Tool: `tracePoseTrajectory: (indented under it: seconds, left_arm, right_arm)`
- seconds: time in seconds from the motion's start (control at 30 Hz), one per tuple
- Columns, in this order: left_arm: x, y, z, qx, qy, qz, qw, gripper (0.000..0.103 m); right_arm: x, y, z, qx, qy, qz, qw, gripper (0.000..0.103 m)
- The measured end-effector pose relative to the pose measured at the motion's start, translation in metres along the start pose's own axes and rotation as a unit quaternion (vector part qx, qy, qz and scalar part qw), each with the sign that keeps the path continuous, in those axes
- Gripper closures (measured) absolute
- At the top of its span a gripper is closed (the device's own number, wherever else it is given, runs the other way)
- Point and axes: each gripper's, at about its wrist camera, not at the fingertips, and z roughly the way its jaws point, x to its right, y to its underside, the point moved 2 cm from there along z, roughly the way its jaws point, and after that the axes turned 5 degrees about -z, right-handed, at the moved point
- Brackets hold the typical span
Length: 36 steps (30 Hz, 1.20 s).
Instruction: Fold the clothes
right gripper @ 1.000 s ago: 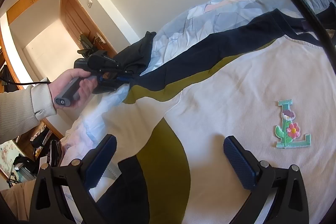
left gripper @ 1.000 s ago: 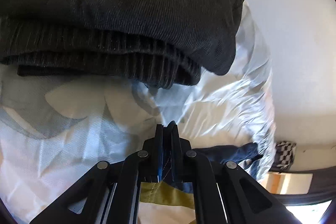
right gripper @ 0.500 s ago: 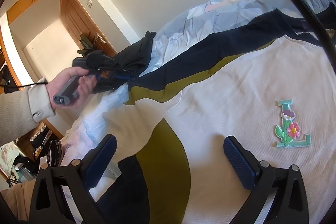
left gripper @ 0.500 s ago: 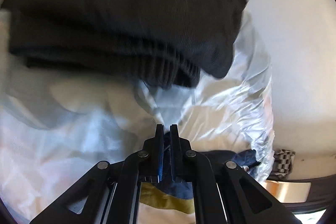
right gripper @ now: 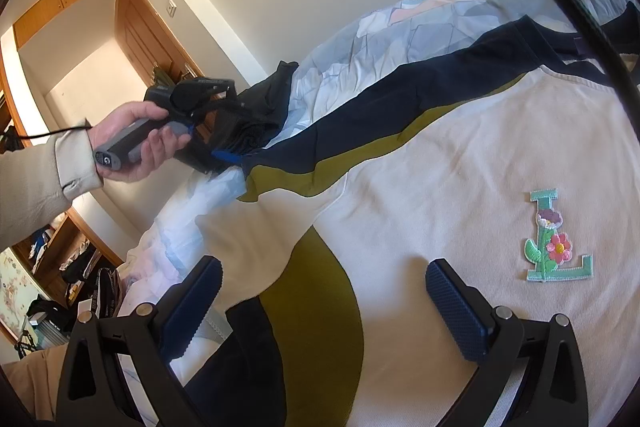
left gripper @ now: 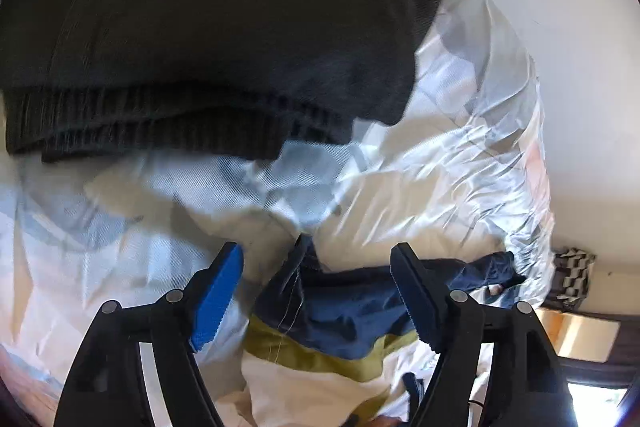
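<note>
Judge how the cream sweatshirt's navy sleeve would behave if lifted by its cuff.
Probably floppy: the navy sleeve lies flat and its cuff end is crumpled between the open left gripper fingers. It looks light, likely dragging the cream sweatshirt body along.

Right claw [right gripper: 320, 303] spread wide above cream sweatshirt [right gripper: 460, 187].

A large embroidered "L" patch [right gripper: 557, 235] sits on the cream sweatshirt [right gripper: 460, 163]; the handle's [right gripper: 120, 149] butt shows "G".

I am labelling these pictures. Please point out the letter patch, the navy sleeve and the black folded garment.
letter patch [right gripper: 554, 237]: right wrist view, on its stem.
navy sleeve [right gripper: 400, 95]: right wrist view, mid-length.
black folded garment [left gripper: 224, 27]: left wrist view, top surface.
</note>
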Motion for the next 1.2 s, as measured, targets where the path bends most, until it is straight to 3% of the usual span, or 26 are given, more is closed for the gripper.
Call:
tracePoseTrajectory:
  seconds: [0.13,0.2,0.3,0.37,0.47,0.57,0.63,0.8,0.87,0.93,1.0,1.07,1.13,1.17,1.2]
  left_arm:
    - [0.002,-0.004,0.012,-0.021,-0.054,0.008,0.9983,0.027]
    - [0.0,-0.006,0.015,-0.023,-0.036,-0.006,0.9991,0.029]
    - [-0.005,-0.004,0.023,-0.046,-0.035,-0.028,0.9979,0.059]
    - [-0.011,-0.001,0.026,-0.057,-0.045,-0.041,0.9965,0.087]
    - [-0.015,0.0,0.022,-0.047,-0.025,-0.046,0.9975,0.096]
    - [-0.024,-0.002,0.023,-0.038,0.002,-0.077,0.9963,0.097]
    - [-0.027,-0.005,0.02,-0.019,0.028,-0.088,0.9955,0.097]
    - [-0.033,-0.009,-0.005,0.072,0.093,-0.087,0.9892,0.098]
    - [-0.046,-0.008,-0.005,0.078,0.09,-0.104,0.9874,0.098]
    - [-0.066,-0.004,-0.008,0.093,0.105,-0.151,0.9785,0.099]
    - [-0.073,0.004,-0.01,0.1,0.098,-0.16,0.9772,0.099]
    - [-0.071,0.013,-0.034,0.165,0.112,-0.138,0.9701,0.099]
    - [-0.073,0.021,-0.064,0.245,0.119,-0.117,0.9549,0.102]
    - [-0.075,0.026,-0.076,0.271,0.104,-0.117,0.9498,0.102]
    - [-0.078,0.032,-0.078,0.267,0.111,-0.126,0.9489,0.102]
  right_arm:
    - [0.0,0.0,0.0,0.001,-0.001,0.0,1.0,0.0]
    - [0.0,0.0,-0.001,0.001,-0.001,0.0,1.0,0.0]
    - [-0.001,0.0,0.0,0.002,0.0,0.001,1.0,0.0]
    - [-0.001,0.0,0.0,0.002,0.0,0.001,1.0,0.0]
    - [-0.001,0.0,0.0,0.003,0.001,0.001,1.0,0.0]
    - [-0.001,-0.001,0.0,0.003,0.0,0.001,1.0,0.0]
    - [0.0,-0.001,0.001,0.003,0.0,0.001,1.0,0.0]
    - [0.0,-0.001,0.001,0.004,-0.001,0.0,1.0,0.0]
    - [0.0,-0.001,0.002,0.004,-0.002,0.0,1.0,0.0]
    - [0.0,-0.001,0.002,0.003,-0.002,0.0,1.0,0.0]
    - [0.001,-0.002,0.002,0.003,-0.002,0.001,1.0,0.0]
    - [0.001,-0.002,0.002,0.003,-0.002,0.001,1.0,0.0]
    - [0.001,-0.002,0.002,0.002,-0.003,0.001,1.0,0.0]
    - [0.001,-0.002,0.002,0.002,-0.003,0.001,1.0,0.0]
    - [0.001,-0.002,0.002,0.002,-0.003,0.001,1.0,0.0]
